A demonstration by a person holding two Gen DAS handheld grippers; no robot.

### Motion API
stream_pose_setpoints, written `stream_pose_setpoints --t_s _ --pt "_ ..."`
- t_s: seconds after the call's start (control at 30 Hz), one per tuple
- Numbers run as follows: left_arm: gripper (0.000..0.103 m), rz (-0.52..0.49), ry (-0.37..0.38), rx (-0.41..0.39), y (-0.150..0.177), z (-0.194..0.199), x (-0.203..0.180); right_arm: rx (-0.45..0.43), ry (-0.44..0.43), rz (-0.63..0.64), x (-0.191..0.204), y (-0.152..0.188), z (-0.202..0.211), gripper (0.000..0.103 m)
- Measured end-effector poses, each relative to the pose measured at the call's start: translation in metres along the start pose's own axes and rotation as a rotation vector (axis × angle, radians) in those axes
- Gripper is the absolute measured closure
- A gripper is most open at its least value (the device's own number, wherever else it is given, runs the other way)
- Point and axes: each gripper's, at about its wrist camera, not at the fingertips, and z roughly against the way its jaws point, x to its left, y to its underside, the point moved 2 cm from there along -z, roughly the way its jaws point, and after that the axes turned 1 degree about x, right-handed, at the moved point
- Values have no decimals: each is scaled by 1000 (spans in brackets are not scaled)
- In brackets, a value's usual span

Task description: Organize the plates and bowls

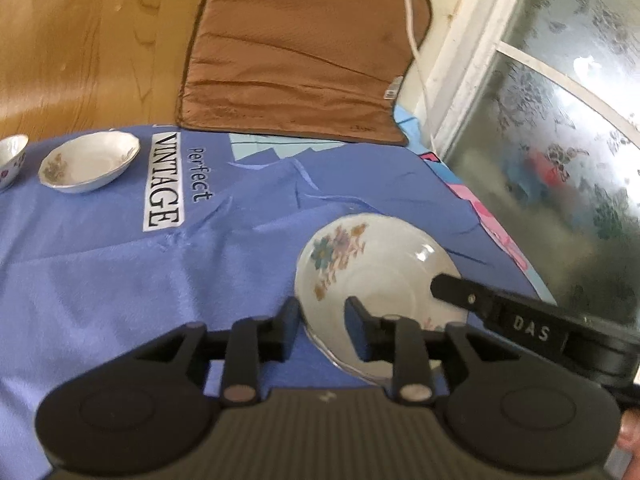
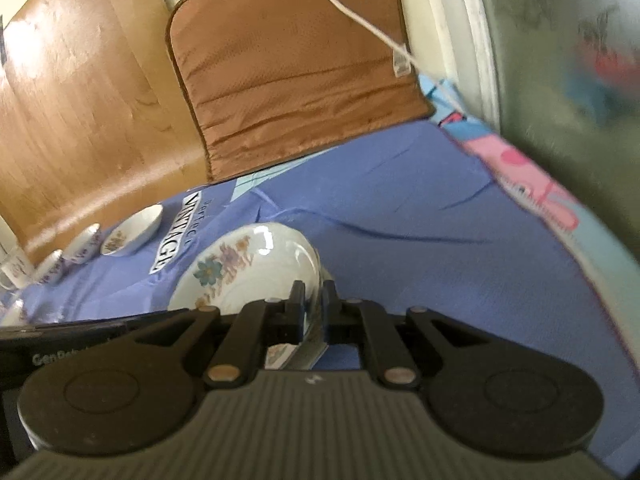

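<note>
A white flowered bowl (image 1: 360, 264) is tilted over the blue cloth (image 1: 120, 280). My right gripper (image 2: 313, 304) is shut on its right rim; the bowl shows in the right wrist view (image 2: 248, 268), and the gripper shows in the left wrist view (image 1: 472, 296). My left gripper (image 1: 322, 328) is open, its two fingers either side of the bowl's near-left rim. A second shallow flowered bowl (image 1: 90, 164) sits at the far left of the cloth, also in the right wrist view (image 2: 134, 230). A small cup (image 1: 10, 160) stands left of it.
Several small cups (image 2: 82, 242) line the cloth's left edge. A brown mat (image 1: 296, 52) lies beyond the cloth on the wooden floor (image 1: 80, 40). A white cable (image 1: 416, 48) runs along a frosted glass door (image 1: 560, 140) on the right.
</note>
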Motion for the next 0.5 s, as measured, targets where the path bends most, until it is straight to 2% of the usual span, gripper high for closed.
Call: stream_pose_setpoints --t_s 0.1,0.3,0.4,0.5 --pt "70 7 14 -5 1 5 2 -35 58 32 0 0 2 86" --pt "70 77 3 -44 1 26 36 -94 79 95 13 -7 9 86" --pt "70 129 -40 -79 3 39 68 -91 22 129 34 -10 10 86" --pt "70 194 -107 -117 8 55 106 -41 -75 140 56 -14 1 86"
